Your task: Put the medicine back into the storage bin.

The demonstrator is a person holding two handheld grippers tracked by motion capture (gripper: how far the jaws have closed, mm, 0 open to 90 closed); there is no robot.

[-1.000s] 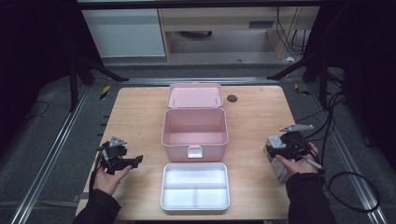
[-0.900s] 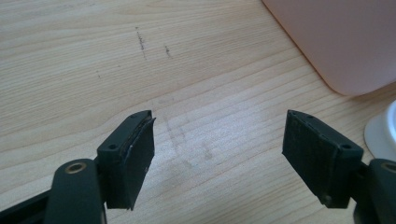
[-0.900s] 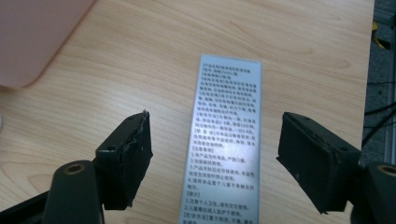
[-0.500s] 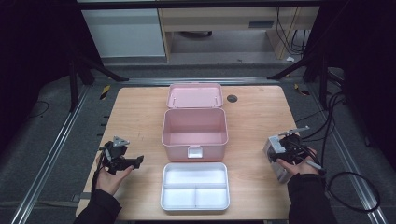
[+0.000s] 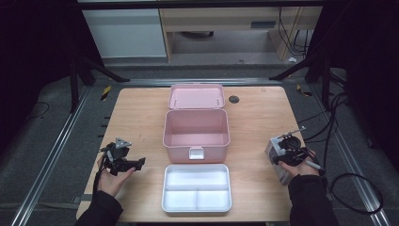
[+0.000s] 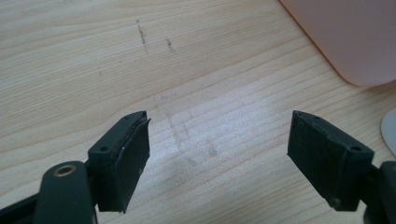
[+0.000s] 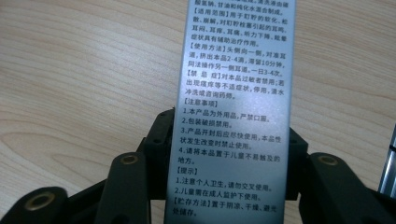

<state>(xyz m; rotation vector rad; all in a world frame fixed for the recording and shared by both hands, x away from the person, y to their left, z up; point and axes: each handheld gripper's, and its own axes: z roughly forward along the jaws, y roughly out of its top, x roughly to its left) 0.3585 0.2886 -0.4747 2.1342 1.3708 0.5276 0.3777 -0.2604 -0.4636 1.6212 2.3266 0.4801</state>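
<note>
A pale wooden table (image 5: 141, 122) stands in a dark room, with metal rails and cables on the grey floor around it. The right gripper (image 5: 288, 151) sits at the table's right side near the edge, in the person's right hand, and a silver printed carton (image 7: 231, 112) stands straight up between its jaws in the right gripper view — the jaws have just been closing and now sit against both long sides of the carton, so it is gripped low down, with most of its length reaching out ahead of the claw over bare wood. In the high view the same carton shows as a grey box right at that gripper, partly under the hand. To this claw's left, well apart, is the open pink box (image 5: 196, 133) with its lid (image 5: 196, 96) tipped back, and just in front of that box, toward the person, a white divided tray (image 5: 196, 187); the wood between claw and box is free. The left gripper (image 6: 218, 144) is held in the left hand near the table's left edge — its jaws stand wide with only wood grain between them. A corner of the pink box lies ahead and to its right, near but apart, and a sliver of the tray's rim shows at its far right.
</note>
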